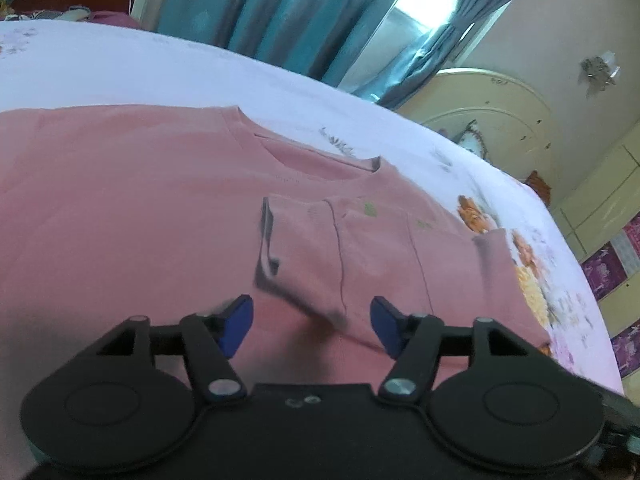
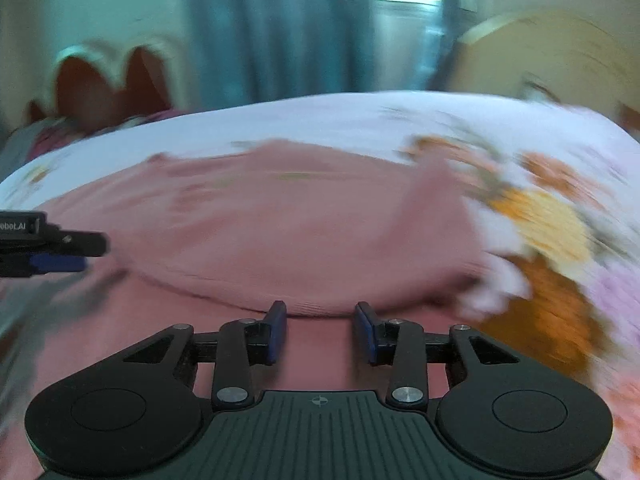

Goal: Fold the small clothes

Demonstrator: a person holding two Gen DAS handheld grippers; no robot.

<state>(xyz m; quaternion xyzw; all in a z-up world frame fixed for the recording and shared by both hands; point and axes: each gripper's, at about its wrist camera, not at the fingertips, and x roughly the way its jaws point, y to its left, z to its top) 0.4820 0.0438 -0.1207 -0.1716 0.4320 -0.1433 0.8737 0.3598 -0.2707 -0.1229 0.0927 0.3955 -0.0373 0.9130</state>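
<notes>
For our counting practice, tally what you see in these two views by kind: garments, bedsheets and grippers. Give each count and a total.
Pink garment: 1
Floral bedsheet: 1
Grippers: 2, the left gripper and the right gripper
Total: 4

Right-wrist view smeared throughout — flowered bedsheet (image 2: 540, 220) at three o'clock, pink shirt (image 2: 280, 220) edges indistinct.
</notes>
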